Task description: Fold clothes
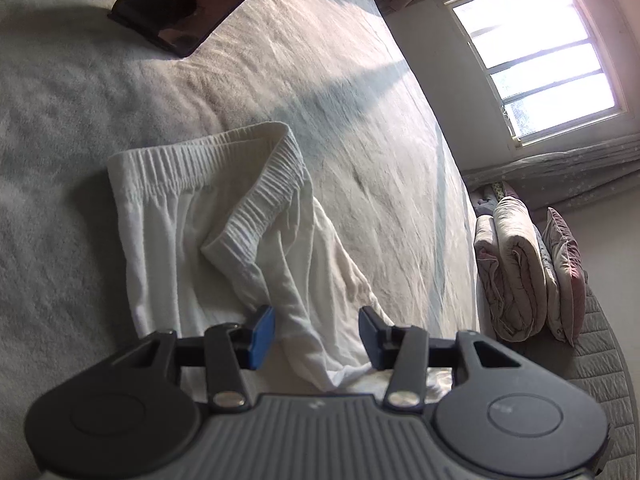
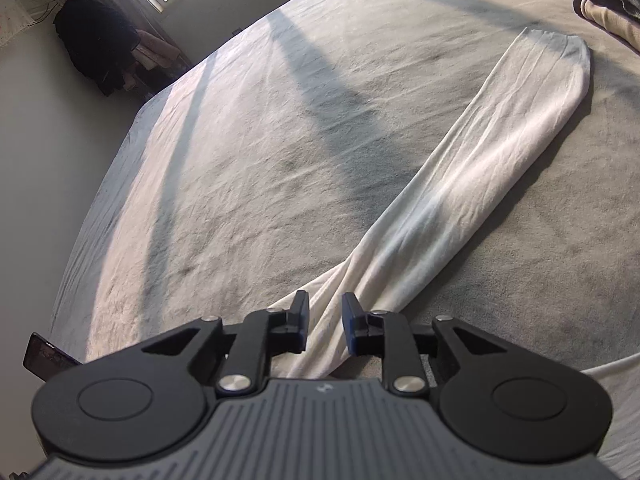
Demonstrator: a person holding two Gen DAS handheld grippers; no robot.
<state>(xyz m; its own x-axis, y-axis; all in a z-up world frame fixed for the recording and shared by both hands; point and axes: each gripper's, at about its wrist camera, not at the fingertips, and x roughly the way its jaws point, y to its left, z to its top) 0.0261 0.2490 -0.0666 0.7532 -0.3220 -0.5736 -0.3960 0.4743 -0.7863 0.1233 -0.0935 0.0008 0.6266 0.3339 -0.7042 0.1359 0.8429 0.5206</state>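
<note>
The left claw (image 1: 317,334) is hovering released, its blue pads (image 1: 262,336) standing apart either side of a fold of the white trousers (image 1: 192,232) without pressing it. The right claw (image 2: 325,326) is likewise hanging released over a trouser leg (image 2: 480,160), cloth lying between its jaws. The trousers are lying on the bed (image 1: 320,100), waistband (image 1: 168,160) beyond the left claw, near a dark tablet (image 1: 168,8). Folded quilts (image 1: 516,268) are sitting beside the bed, under the window (image 1: 536,52).
</note>
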